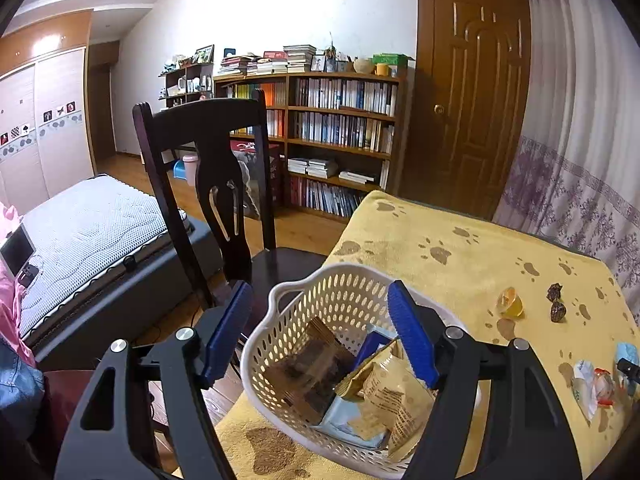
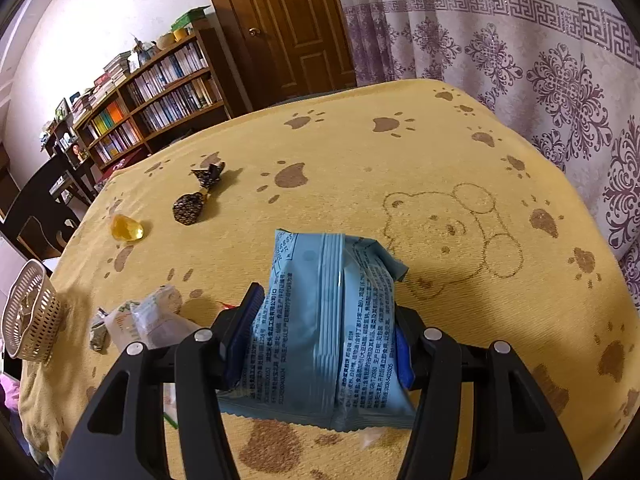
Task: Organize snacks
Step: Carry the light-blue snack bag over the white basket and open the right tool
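Both grippers fill the bottom of their views with black frames and blue ribbed pads. At the lower centre of its view the right gripper (image 2: 320, 340) is clamped on a pale blue snack packet (image 2: 324, 320), a crinkled foil-like pouch with dark print and a ridged seam down its middle; the packet stands between the pads, its top reaching the middle of the frame. Spread wide and holding nothing, the left gripper (image 1: 320, 332) has one pad outside the left rim of the basket (image 1: 320, 284) and the other over its inside.

Under everything lies a yellow towel (image 2: 360, 152), soft and fuzzy, printed with brown paw marks and, only in the right view, a bear outline at centre right. In the left view the basket is white plastic with a perforated wall, set at the lower centre, and holds brown and tan wrapped packets (image 1: 316, 372); in the right view it shows as a small shape at the left edge.

Only the left view shows the dark wooden chair (image 1: 208, 168) at centre left and the bed (image 1: 88, 224) at left.

Loose on the towel are clear wrapped sweets (image 2: 148, 320) at lower left of the right view, two dark patterned candies (image 2: 190, 206) at upper left, and just left of them a small glossy amber jelly cup (image 2: 127, 229).
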`<move>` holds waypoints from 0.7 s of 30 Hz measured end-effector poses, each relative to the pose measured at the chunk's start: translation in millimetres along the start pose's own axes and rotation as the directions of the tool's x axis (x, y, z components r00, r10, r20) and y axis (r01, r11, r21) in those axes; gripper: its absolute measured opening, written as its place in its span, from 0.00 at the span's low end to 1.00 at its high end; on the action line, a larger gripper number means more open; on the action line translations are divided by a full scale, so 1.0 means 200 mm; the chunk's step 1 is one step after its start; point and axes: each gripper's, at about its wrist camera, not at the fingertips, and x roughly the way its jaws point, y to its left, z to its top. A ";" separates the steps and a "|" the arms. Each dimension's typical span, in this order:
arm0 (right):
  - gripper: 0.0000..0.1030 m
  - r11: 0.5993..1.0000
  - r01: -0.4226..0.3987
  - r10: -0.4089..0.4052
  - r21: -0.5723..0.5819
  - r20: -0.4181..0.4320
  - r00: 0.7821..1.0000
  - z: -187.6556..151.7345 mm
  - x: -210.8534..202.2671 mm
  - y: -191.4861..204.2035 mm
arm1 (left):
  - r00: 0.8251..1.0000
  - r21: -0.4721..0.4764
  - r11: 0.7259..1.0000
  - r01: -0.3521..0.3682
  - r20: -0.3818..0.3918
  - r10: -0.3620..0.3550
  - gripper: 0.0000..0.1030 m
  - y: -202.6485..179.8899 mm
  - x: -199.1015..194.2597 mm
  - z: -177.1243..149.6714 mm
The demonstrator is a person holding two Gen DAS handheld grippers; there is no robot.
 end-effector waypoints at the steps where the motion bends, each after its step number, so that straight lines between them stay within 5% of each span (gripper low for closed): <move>1: 0.54 1.000 -0.007 0.007 -0.002 0.003 1.000 0.00 -0.01 0.01 | 1.000 -0.004 1.000 0.001 0.003 -0.001 0.78 0.01 -0.01 0.00; 7: 0.54 0.997 -0.077 0.077 -0.014 0.033 0.996 0.01 -0.10 0.12 | 0.999 -0.019 1.000 -0.003 0.035 0.003 0.92 0.02 -0.07 0.02; 21: 0.54 0.938 -0.279 0.292 -0.206 0.032 0.956 0.10 -0.25 0.80 | 0.994 -0.086 0.996 0.013 0.106 -0.004 0.94 0.12 -0.21 0.07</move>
